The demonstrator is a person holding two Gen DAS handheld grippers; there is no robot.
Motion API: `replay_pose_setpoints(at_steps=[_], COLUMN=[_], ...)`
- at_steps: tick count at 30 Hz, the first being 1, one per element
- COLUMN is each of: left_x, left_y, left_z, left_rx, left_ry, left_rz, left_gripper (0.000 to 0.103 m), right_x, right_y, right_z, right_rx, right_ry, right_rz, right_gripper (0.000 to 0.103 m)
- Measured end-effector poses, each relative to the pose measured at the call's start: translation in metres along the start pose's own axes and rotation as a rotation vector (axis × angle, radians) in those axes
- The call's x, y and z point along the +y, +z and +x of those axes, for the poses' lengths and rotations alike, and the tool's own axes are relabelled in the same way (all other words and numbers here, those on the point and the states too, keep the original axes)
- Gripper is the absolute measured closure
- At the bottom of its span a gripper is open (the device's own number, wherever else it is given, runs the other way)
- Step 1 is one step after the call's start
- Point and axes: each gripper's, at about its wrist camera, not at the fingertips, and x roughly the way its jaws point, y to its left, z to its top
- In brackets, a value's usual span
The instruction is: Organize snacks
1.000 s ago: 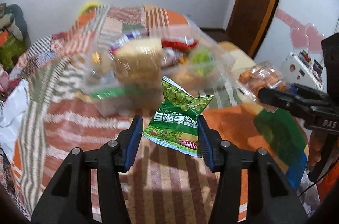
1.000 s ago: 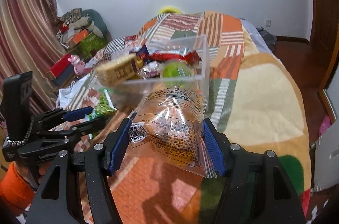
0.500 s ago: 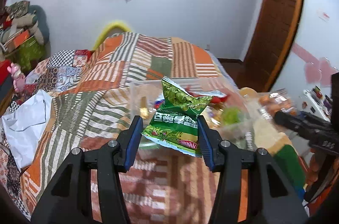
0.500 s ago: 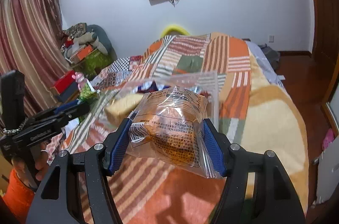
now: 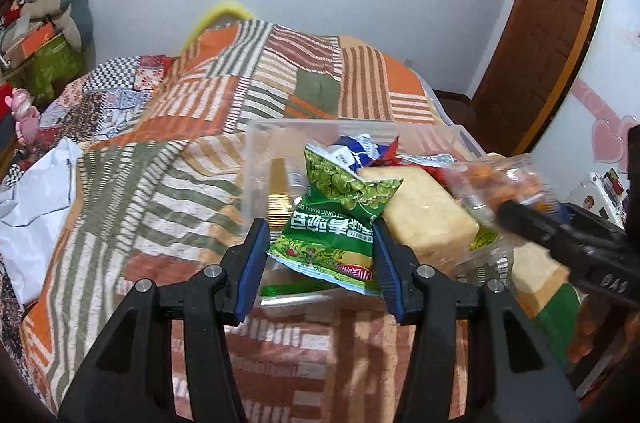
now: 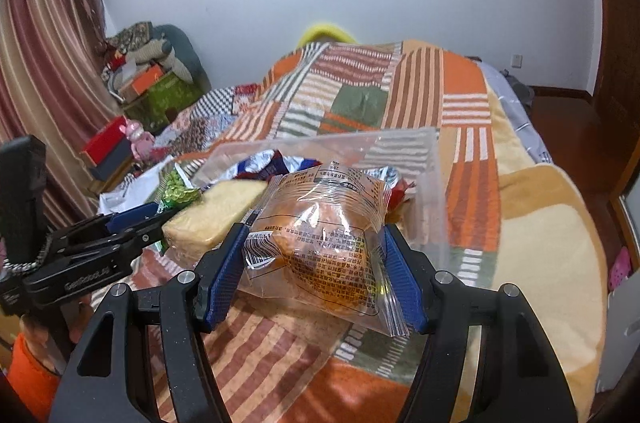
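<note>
Two snacks are in the air at once, each pinched between blue-padded jaws over the patchwork bed [image 5: 168,159]. Nearest in the left wrist view, the left gripper [image 5: 318,255] is closed on a green pea packet [image 5: 340,223], held by its lower half with the crimped top standing free. In the right wrist view the right gripper [image 6: 314,271] is closed on a clear-wrapped bun [image 6: 320,243], the film bulging past both pads. Just beyond both hangs the clear plastic box [image 5: 256,159], already crowded with a pale sponge cake [image 5: 428,211] and foil wrappers [image 6: 264,163]. The risk, as I judge it, is crowding: two grippers converge on one opening and may knock together, or a snack let go onto the cake's sloping top may slide out over the low front rim onto the bed. The slippery film on the bun could also creep between the pads. Only the left view shows the box's left wall and the gold packet behind it; only the right view shows the far right wall and the open blanket beyond. The bun appears blurred in the left view, so its exact height over the rim is probably unclear.
</note>
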Motion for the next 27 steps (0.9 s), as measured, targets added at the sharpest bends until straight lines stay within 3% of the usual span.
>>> replay_pose_setpoints(at_steps=[8,13,18,27], left_x=[-0.002,0.001,0.011,0.001], left_y=[-0.003,-0.007,-0.01,-0.006], left_z=[0.01,0.01,0.003,-0.05], left_rx=[-0.002,0.006,0.03,-0.068], left_ry=[0.033,0.067,0.013,0.006], left_rz=[0.013,0.023,-0.03,-0.004], left_gripper=[0.049,0.028,0.027,0.027], right_x=[-0.006,-0.009,-0.011,0.002], right_y=[-0.002,-0.004,-0.003,-0.002], right_z=[0.014,0.002,-0.016,-0.066], right_rx=[0.023,0.016,-0.007,-0.1], right_ry=[-0.041,-0.041,-0.041,-0.075], right_rz=[0.009,0.014,0.01,-0.062], right_gripper=[0.035,0.03,0.026,0.026])
